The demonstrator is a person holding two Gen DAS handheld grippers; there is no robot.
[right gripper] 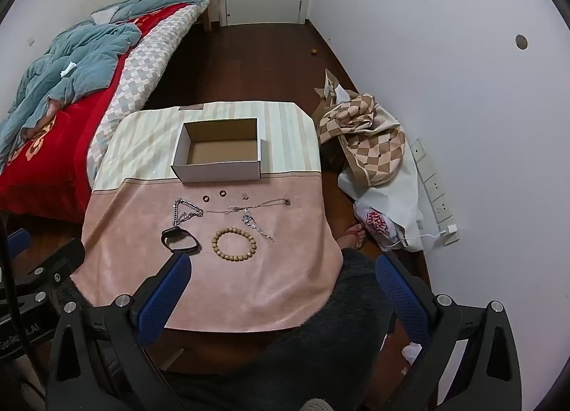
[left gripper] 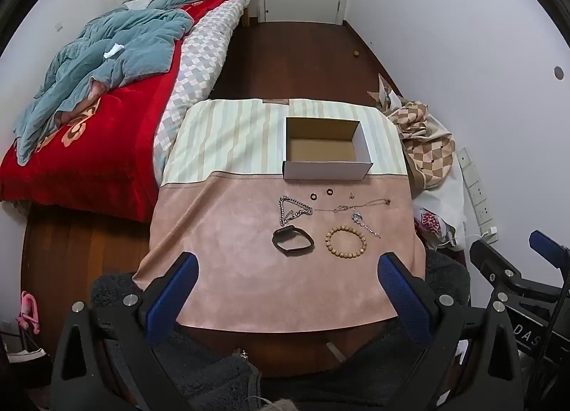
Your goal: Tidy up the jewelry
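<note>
Both hand-held grippers hover at the near edge of the worktop [left gripper: 249, 290], holding nothing. The left hand-held gripper [left gripper: 286, 298] has its jaws spread wide; the right hand-held gripper [right gripper: 281, 298] is spread just as wide. Straight ahead of the left one, at the far side of the jewelry, stands an open cardboard box [left gripper: 326, 151] with only its bare brown floor showing inside. Between box and grippers lie a chunky silver chain [left gripper: 294, 211], a black band [left gripper: 293, 240], a wooden bead bracelet [left gripper: 345, 242], two dark rings [left gripper: 320, 193] and a thin necklace [left gripper: 359, 206].
</note>
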